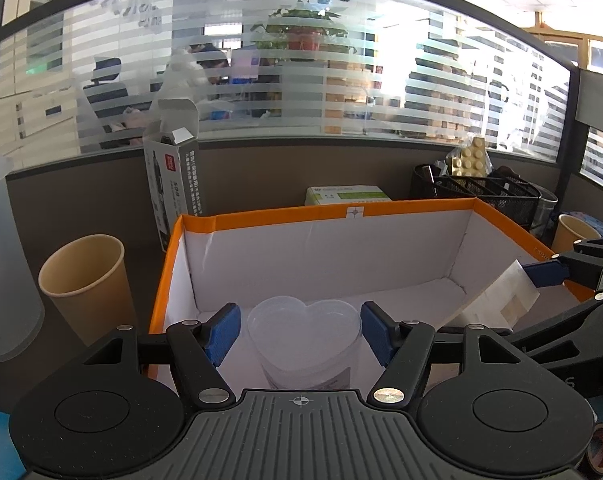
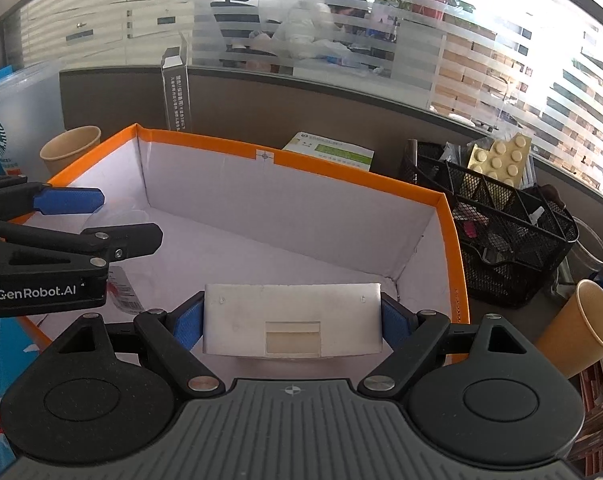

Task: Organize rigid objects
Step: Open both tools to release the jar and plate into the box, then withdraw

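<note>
Both grippers over the orange-rimmed box, each with an item.

Left wrist: the left gripper (image 1: 299,332) has its 2 fingers spread around a clear heart-shaped container (image 1: 304,336) near the orange-rimmed box's (image 1: 329,209) near-left corner, pads apart from it. Right wrist: the right gripper (image 2: 291,322) pinches a white rectangular block (image 2: 291,320) above the box's near-right corner; lower it level before releasing, I judge.

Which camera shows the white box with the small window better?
The right wrist view: the white box fills the middle, face on, between the right claw pads. The left wrist view shows only its tilted corner at the edge.
</note>
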The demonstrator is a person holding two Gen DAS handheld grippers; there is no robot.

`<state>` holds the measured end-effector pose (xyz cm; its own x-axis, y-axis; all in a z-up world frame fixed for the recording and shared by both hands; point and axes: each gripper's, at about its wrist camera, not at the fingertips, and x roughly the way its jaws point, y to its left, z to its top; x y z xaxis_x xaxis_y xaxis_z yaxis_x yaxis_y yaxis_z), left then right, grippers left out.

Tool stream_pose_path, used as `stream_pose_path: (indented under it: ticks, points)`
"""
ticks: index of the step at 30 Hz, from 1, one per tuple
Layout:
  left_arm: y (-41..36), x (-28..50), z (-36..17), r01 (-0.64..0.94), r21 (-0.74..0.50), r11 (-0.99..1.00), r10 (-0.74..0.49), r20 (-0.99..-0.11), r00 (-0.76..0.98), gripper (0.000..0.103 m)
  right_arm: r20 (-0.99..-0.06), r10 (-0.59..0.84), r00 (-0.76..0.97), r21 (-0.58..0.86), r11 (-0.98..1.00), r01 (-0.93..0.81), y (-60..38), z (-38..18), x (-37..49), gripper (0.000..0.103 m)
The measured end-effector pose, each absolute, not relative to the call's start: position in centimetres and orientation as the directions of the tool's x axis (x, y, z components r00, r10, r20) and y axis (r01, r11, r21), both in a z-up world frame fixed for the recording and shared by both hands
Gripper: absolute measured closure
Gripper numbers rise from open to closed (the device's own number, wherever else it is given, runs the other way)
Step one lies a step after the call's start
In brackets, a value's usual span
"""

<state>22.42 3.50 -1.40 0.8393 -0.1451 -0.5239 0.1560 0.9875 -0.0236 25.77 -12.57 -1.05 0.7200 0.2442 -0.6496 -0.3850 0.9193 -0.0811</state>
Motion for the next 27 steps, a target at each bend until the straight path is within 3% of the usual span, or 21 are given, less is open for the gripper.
stream_pose_path:
  ticks: [13, 15, 21, 27]
  points:
    - [4.7, 22.1, -0.4, 0.146, -0.07, 0.987, -0.161, -0.511, 0.845, 0.035, -0.617, 0.199, 0.761, -0.121, 0.932, -0.341, -12.3, -0.7, 25.9, 0.015]
    - [5.0, 21.6, 0.3, 0.141, -0.078, 0.987, -0.161, -0.49, 0.857, 0.024, -0.586, 0.202, 0.785, -0.126, 0.934, -0.334, -12.5, 0.1, 25.4, 0.012]
    - [6.3, 17.9, 4.7, 0.136, -0.115, 0.984, -0.168, -0.338, 0.926, 0.005, -0.431, 0.209, 0.878, -0.141, 0.945, -0.295, -13.3, 3.1, 22.2, 0.006]
    - [5.5, 12.6, 8.0, 0.176, -0.061, 0.983, -0.184, -0.198, 0.963, 0.0, -0.352, 0.287, 0.891, -0.031, 0.948, -0.318, -16.5, 5.6, 17.8, 0.005]
